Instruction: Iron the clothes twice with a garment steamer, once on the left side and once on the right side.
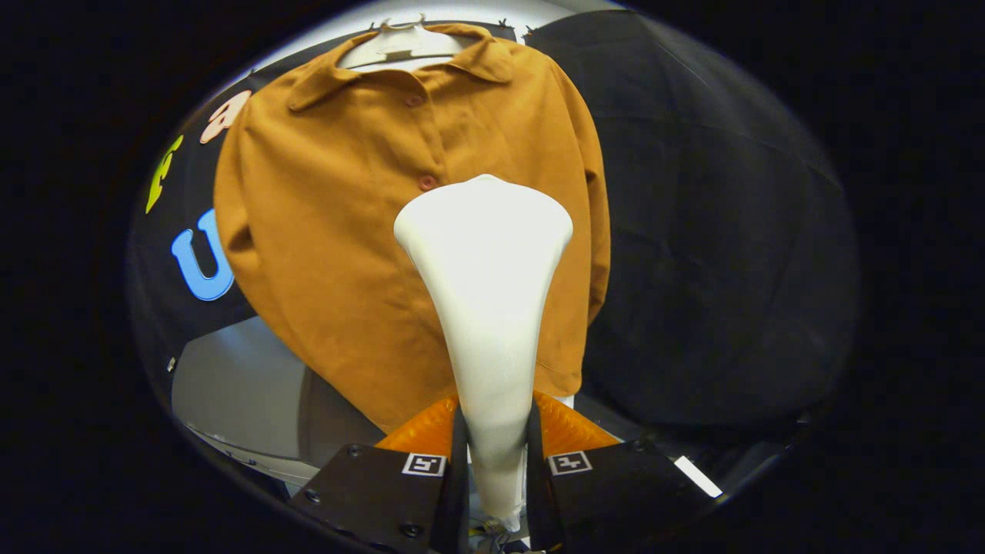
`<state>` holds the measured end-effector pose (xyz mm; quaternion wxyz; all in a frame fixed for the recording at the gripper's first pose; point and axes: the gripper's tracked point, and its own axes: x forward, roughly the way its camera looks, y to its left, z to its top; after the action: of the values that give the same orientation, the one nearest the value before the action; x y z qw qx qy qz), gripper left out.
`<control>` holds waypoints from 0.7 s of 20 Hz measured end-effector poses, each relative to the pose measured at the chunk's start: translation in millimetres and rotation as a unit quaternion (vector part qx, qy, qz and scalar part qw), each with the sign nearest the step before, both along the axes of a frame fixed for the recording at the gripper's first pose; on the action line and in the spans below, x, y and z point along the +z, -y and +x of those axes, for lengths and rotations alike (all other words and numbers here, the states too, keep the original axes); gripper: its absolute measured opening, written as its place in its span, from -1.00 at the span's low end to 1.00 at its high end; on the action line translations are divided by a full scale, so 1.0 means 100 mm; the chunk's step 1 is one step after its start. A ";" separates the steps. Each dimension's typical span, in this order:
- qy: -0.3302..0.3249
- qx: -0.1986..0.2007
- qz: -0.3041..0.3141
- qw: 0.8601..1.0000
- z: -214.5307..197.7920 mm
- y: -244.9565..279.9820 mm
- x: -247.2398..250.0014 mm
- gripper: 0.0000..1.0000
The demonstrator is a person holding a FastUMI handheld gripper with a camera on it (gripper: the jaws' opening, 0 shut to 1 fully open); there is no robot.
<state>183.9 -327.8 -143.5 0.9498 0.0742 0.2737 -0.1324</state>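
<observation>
Now, my tongs clamped on the white garment steamer handle, its head at twelve o'clock over the brown shirt, shirt on a white hanger.

Matt, suede-like cloth shirt — smooth, glossy plastic steamer, plastic hanger

Steamer: standing between the fingers, both pressing its neck.
Shirt: hanging on a hanger, just beyond the steamer's head.
</observation>
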 end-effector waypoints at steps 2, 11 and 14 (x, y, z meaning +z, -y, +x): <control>0.030 0.022 -0.005 0.999 -0.08 -0.32 0.17 -0.33; 0.137 0.116 -0.001 0.984 -0.37 -1.87 1.04 -0.34; 0.164 0.155 0.008 0.974 -0.55 -2.46 1.25 -0.34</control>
<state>128.4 -81.3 -18.6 0.9900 0.0595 0.1239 0.0324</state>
